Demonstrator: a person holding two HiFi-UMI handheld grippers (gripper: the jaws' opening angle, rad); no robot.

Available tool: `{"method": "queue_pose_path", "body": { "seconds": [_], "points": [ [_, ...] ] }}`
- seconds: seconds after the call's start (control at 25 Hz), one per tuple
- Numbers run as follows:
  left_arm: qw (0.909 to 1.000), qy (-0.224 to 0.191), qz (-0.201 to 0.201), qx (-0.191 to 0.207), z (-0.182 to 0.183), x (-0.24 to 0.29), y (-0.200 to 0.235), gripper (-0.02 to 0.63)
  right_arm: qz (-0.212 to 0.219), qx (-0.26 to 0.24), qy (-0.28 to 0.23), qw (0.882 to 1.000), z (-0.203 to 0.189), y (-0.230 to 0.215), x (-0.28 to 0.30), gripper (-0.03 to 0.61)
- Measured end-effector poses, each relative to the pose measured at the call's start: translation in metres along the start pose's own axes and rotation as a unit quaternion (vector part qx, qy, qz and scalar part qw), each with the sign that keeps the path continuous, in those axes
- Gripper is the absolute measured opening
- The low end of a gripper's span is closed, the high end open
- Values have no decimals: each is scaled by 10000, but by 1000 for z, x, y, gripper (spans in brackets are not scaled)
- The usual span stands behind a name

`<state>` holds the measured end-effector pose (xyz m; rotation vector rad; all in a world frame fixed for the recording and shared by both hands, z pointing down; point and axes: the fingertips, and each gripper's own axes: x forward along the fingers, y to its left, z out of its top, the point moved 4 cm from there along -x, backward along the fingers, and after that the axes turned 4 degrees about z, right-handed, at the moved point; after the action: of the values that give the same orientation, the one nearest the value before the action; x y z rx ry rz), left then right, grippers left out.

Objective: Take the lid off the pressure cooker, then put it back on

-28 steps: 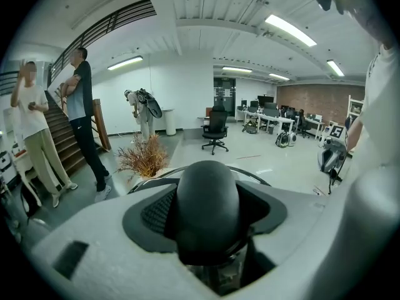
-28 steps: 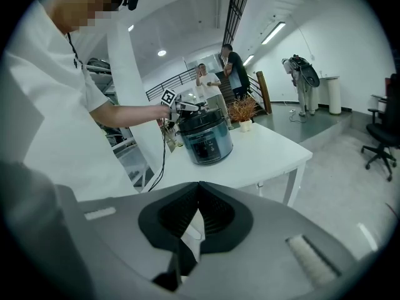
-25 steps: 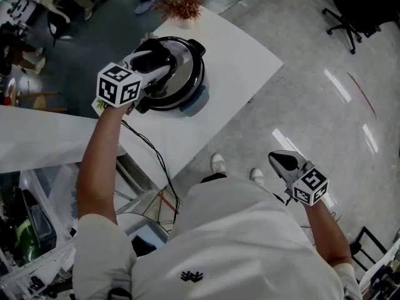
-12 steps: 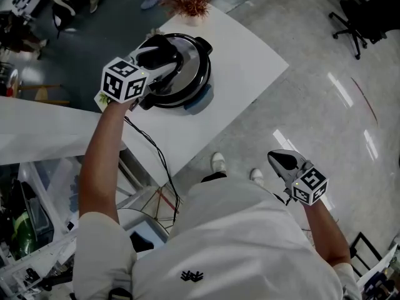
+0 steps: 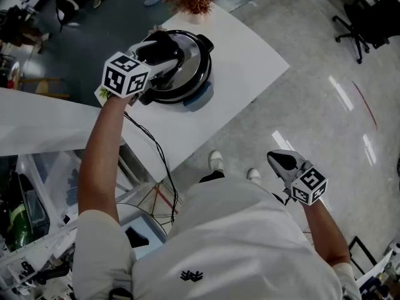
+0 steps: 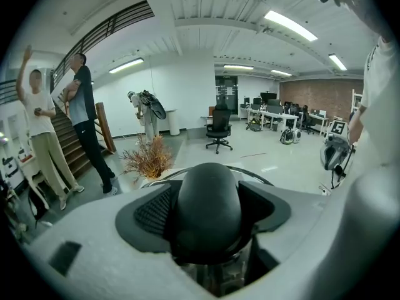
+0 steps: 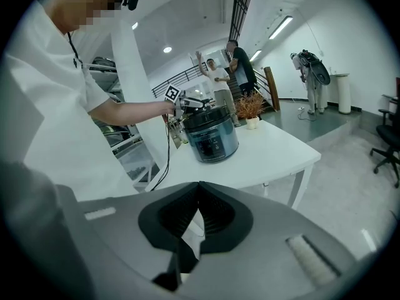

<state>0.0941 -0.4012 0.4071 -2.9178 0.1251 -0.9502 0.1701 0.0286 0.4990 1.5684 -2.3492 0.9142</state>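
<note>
Black knob (image 6: 208,200) on the lid (image 5: 190,58) sits between the jaws of the left gripper (image 5: 159,50), which have just been spreading and now stand loose around it. As a second ago, the lid rests on the cooker (image 7: 214,139) on the white table (image 5: 247,61). The right gripper (image 5: 281,161), pressed together and empty, hangs well apart.

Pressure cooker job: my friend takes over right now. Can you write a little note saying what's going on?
Left gripper: around the lid's black knob. Its jaws have just been opening and the pads no longer seem to squeeze the knob.
Right gripper: shut, empty, held away from the table.
Things: the lid sits on the pressure cooker on the white table.
Done: unclear whether the lid has already been off.
Left: if it has, probably just back away; if not, grip the knob, lift, then put the lid back.
</note>
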Motion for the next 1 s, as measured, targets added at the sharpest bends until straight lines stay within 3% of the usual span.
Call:
{"method": "queue_pose_path", "body": {
  "seconds": [0.28, 0.48, 0.76, 1.0],
  "points": [
    [9992, -253, 275, -168, 4, -23, -4, 342, 184, -139, 70, 9997, 3, -1, -3, 14],
    [9957, -459, 728, -332, 3, -56, -2, 341, 434, -307, 166, 9984, 7, 0, -3, 14],
    [9816, -689, 1578, -827, -13, -113, -19, 318, 921, -605, 280, 9935, 9, -1, -6, 14],
    [9660, -696, 2073, -1383, -43, -146, -70, 288, 1376, -889, 400, 9857, 1, 0, -16, 14]
  ]
}}
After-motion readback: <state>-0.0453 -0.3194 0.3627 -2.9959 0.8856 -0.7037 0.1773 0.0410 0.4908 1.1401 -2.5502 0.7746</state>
